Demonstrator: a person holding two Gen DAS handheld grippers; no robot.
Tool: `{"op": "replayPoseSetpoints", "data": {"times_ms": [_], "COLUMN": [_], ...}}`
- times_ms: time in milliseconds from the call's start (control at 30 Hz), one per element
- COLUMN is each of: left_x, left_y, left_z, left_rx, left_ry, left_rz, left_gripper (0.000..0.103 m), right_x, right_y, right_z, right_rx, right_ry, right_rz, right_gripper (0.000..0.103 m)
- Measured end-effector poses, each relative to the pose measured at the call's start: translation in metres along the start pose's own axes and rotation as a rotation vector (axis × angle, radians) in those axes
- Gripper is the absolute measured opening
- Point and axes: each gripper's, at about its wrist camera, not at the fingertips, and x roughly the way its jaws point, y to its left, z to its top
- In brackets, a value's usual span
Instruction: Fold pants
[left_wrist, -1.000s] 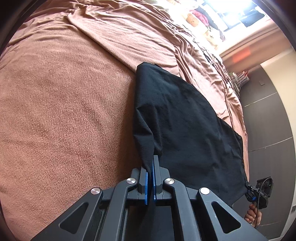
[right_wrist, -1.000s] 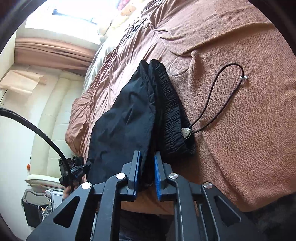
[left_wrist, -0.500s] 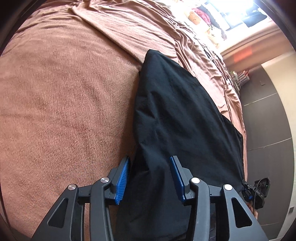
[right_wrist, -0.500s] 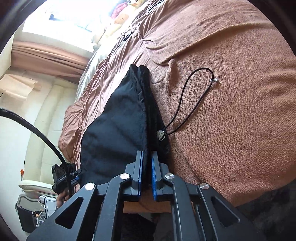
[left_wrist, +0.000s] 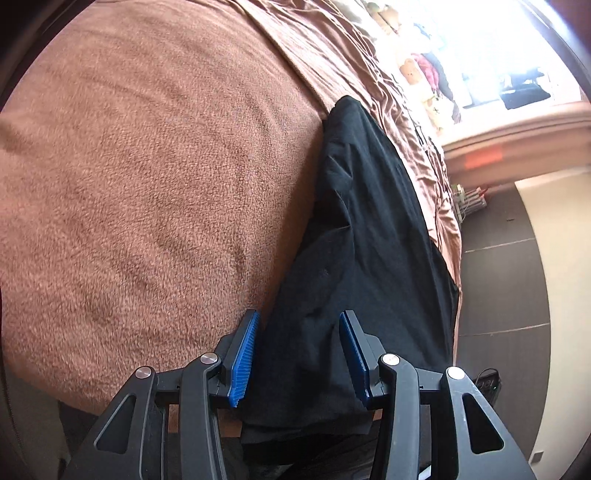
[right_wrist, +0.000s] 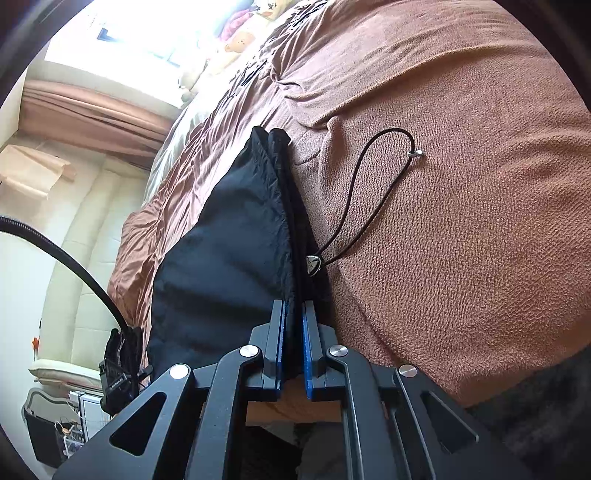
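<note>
- The black pants (left_wrist: 373, 236) lie folded on the brown blanket (left_wrist: 147, 177), running from the lower centre of the frame to the upper right.
- The left gripper (left_wrist: 297, 354) stands half open, its pads clear of the cloth — that end is loose and could slide off the bed edge.
- The right gripper (right_wrist: 294, 347) is clamped on the waistband edge; a pull could drag the fold askew — or snag the drawcord (right_wrist: 369, 192) looped at centre right.

Left gripper (left_wrist: 299, 354): was clamped on the pants (left_wrist: 369, 240); its jaws now stand apart, cloth loose between them.
Right gripper (right_wrist: 293, 350): narrow gap gone, pads now pinch the waistband edge.
Cord (right_wrist: 369, 195): loop lies farther ahead.
</note>
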Motion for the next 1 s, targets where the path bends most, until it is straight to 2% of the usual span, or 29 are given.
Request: {"op": "replayPoseSetpoints", "data": {"times_ms": [133, 233, 333, 500, 600, 667, 800, 900, 1000], "left_x": [-0.001, -0.002, -0.009, -0.015, -0.012, -0.012, -0.014, -0.013, -0.013], "left_y": [0.007, 0.007, 0.008, 0.009, 0.019, 0.02, 0.021, 0.022, 0.023], "left_z": [-0.018, -0.026, -0.031, -0.035, -0.041, -0.045, -0.048, -0.047, -0.048], "left_rx": [-0.059, -0.06, -0.071, -0.085, -0.114, -0.124, -0.112, -0.117, -0.126], "left_ry": [-0.049, -0.056, -0.062, -0.065, -0.06, -0.07, -0.083, -0.086, -0.093], "left_rz": [-0.026, -0.006, -0.045, -0.056, -0.061, -0.079, -0.086, -0.091, -0.106], "left_gripper": [0.044, 0.013, 0.008, 0.009, 0.021, 0.023, 0.024, 0.025, 0.025], "right_x": [0.0, -0.002, -0.001, -0.001, -0.003, -0.009, -0.035, -0.051, -0.054], "right_y": [0.003, 0.004, 0.007, 0.014, 0.019, 0.024, 0.045, 0.065, 0.09], "right_z": [-0.001, -0.001, -0.002, -0.001, -0.001, 0.0, 0.001, 0.004, 0.002], "right_rx": [-0.01, -0.015, -0.027, -0.047, -0.056, -0.057, -0.129, -0.181, -0.243], "right_ry": [-0.006, -0.009, -0.007, -0.013, -0.013, -0.022, -0.119, -0.159, -0.164], "right_rz": [-0.013, -0.018, -0.035, -0.072, -0.097, -0.122, -0.24, -0.252, -0.252], "right_gripper": [0.005, 0.005, 0.005, 0.006, 0.009, 0.009, 0.009, 0.009, 0.009]}}
